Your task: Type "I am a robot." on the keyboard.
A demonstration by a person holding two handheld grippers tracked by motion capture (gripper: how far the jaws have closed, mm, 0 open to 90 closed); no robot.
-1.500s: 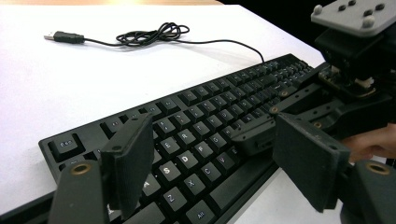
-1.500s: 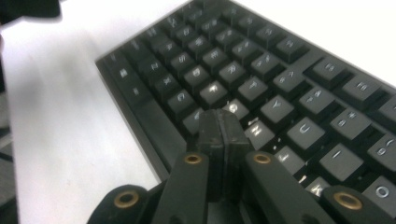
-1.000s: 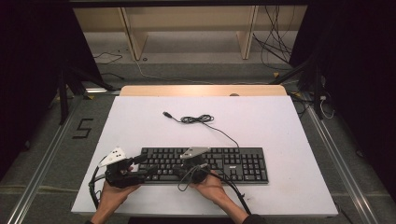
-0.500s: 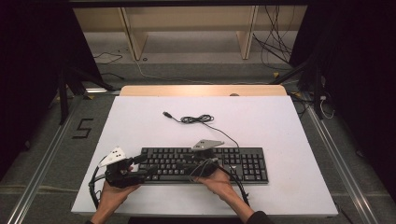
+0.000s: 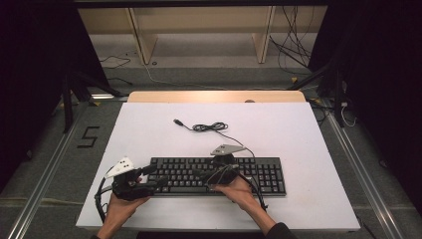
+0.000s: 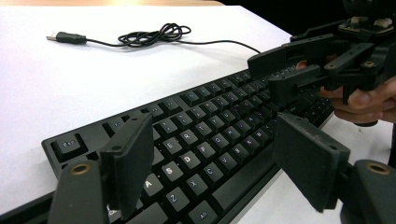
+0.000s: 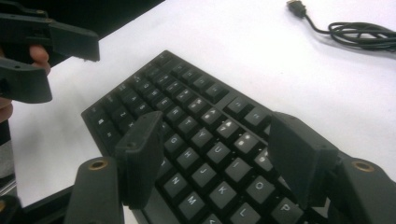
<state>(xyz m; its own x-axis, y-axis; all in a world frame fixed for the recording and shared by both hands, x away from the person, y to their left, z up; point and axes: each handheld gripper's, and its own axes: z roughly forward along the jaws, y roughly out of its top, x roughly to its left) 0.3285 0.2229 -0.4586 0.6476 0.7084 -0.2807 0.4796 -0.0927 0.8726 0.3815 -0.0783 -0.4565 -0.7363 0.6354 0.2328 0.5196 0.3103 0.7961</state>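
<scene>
A black keyboard (image 5: 219, 175) lies near the front edge of the white table (image 5: 308, 139); its thin black cable is coiled (image 5: 209, 127) behind it and ends in a USB plug (image 5: 177, 122). My left gripper (image 5: 155, 176) hovers at the keyboard's left end, jaws wide apart over the keys (image 6: 212, 135). My right gripper (image 5: 201, 174) hangs above the middle keys and points left. Its jaws have just been opening and now stand wide (image 7: 215, 126), with nothing gripped between them. Each gripper view also catches the other gripper: the right gripper (image 6: 268, 77) and the left gripper (image 7: 70, 70).
A wooden strip (image 5: 216, 96) borders the table's far edge. Behind it are a wooden frame (image 5: 199, 20) and loose cables (image 5: 293, 55) on the floor. Dark stands flank the table on both sides. White tabletop surrounds the keyboard.
My right gripper has lifted off the keys, shifted a little to the right along the keyboard, and its jaws have spread apart. The left gripper has stayed put.
</scene>
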